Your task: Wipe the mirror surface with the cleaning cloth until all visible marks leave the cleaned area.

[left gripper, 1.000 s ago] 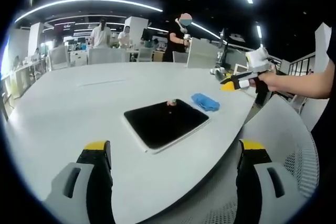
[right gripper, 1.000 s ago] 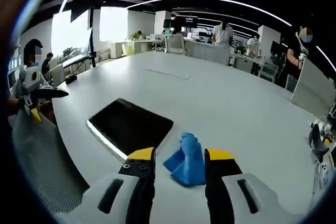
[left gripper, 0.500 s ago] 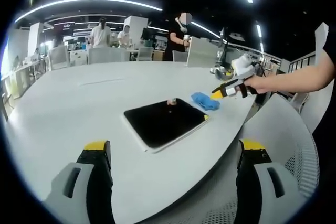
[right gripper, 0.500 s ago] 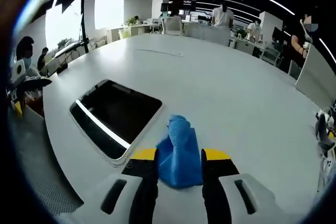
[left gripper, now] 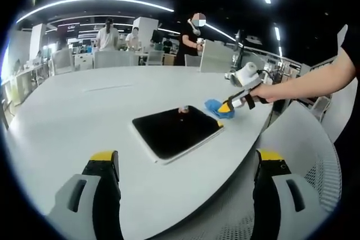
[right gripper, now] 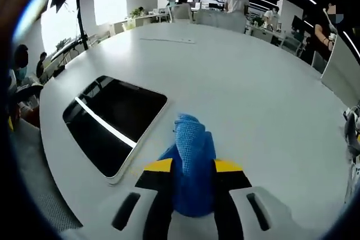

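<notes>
Crumpled blue cleaning cloth (right gripper: 191, 161) sits between right gripper (right gripper: 193, 167) jaws, narrowed around it; closure uncertain. Dark rectangular mirror with white rim (right gripper: 112, 125) lies flat on white table (right gripper: 253, 99), just left-forward of these jaws. Left gripper (left gripper: 185, 161) jaws wide, mirror ahead, well apart.

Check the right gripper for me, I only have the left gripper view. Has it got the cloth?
Observer: In the right gripper view, the blue cleaning cloth fills the gap between the jaws of the right gripper, and both jaws touch it. I cannot tell whether it is clamped.
Operator: Cloth on the mirror?
Observer: No. It lies on the white table beside the mirror, with none of it on the glass.
</notes>
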